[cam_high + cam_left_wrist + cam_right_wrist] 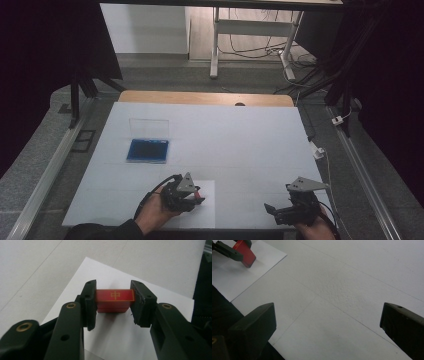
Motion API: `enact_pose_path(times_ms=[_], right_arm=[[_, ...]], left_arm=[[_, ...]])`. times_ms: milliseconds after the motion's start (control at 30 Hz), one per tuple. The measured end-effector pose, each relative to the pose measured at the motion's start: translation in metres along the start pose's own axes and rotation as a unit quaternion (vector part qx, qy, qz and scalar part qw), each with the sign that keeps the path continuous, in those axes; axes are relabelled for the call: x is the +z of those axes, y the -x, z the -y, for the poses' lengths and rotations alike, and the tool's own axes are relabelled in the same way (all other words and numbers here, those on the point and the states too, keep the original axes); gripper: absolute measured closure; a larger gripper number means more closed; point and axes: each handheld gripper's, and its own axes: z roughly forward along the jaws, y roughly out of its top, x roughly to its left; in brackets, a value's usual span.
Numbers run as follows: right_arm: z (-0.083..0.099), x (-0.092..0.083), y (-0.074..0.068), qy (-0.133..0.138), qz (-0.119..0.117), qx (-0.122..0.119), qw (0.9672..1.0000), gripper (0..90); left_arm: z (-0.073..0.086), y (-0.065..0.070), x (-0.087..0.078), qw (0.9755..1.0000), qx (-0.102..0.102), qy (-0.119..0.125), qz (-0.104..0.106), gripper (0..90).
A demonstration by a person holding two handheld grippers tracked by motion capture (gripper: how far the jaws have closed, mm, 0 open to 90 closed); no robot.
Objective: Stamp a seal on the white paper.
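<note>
A small red block with a gold sign on its top face is pinched between the pads of my left gripper, which is shut on its two ends. The block hangs low over a white sheet of paper. In the high view the left gripper is near the front edge, left of centre, with the red block at its tip over the paper. My right gripper rests at the front right, its jaws wide apart. In its own view the right gripper has nothing but bare board between the jaws, and the red block sits at top left.
A blue case lies at the back left of the white board, its clear lid standing up behind it. Metal rails run along both sides of the table. A strip of wooden tabletop shows beyond the board's far edge.
</note>
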Motion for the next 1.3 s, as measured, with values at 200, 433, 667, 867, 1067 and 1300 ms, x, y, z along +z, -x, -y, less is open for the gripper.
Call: enact_pose_path(times_ms=[200,433,667,867,1067,1300], right_arm=[[0.0,0.0,0.0,0.0,0.0,-0.001,1.0,0.7],[0.0,0.0,0.0,0.001,0.0,0.002,1.0,0.7],[0.0,0.0,0.0,0.001,0.001,0.002,1.0,0.7],[0.0,0.0,0.0,0.001,0.0,0.002,1.0,0.7],[0.0,0.0,0.0,0.0,0.0,0.0,1.0,0.7],[0.0,0.0,0.0,0.001,0.0,0.0,1.0,0.7]], left_arm=[[0.001,-0.003,0.0,0.9999,-0.01,0.004,0.011,58.8],[-0.003,0.0,0.0,1.0,-0.007,-0.007,0.0,58.4],[-0.006,0.0,-0.001,0.9999,0.0,-0.012,0.0,58.1],[-0.01,-0.004,-0.01,0.9997,-0.015,0.015,0.008,58.0],[-0.01,-0.011,-0.017,0.999,-0.033,0.028,0.012,58.1],[-0.012,-0.015,-0.022,0.999,-0.034,0.027,0.012,58.0]])
